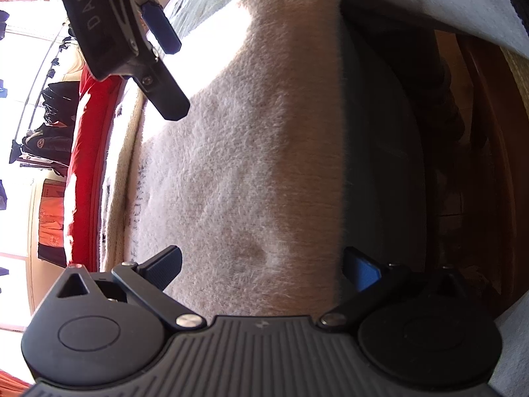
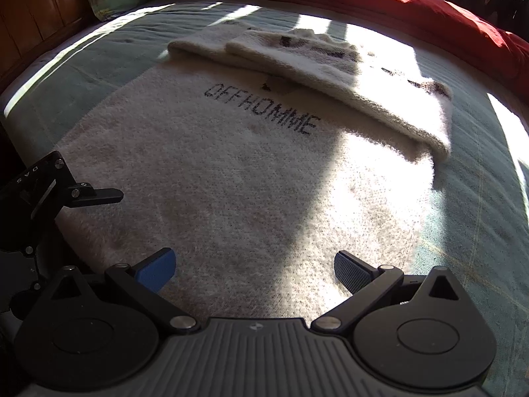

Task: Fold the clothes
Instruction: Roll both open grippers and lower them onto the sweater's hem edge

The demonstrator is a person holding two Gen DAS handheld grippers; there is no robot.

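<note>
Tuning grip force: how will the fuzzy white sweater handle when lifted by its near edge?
The sweater probably goes floppy: its sleeves already lie folded limp. The fuzzy knit should grip the pads, not slip. It looks thick, so likely some drag on the bedsheet.

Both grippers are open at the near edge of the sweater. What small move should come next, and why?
Probably lower both and close them on the near hem. The left gripper and right gripper are open and hold nothing, above the sweater, which lies flat on the bed. Its sleeves are already folded across the top, so the body fold seems next.
</note>
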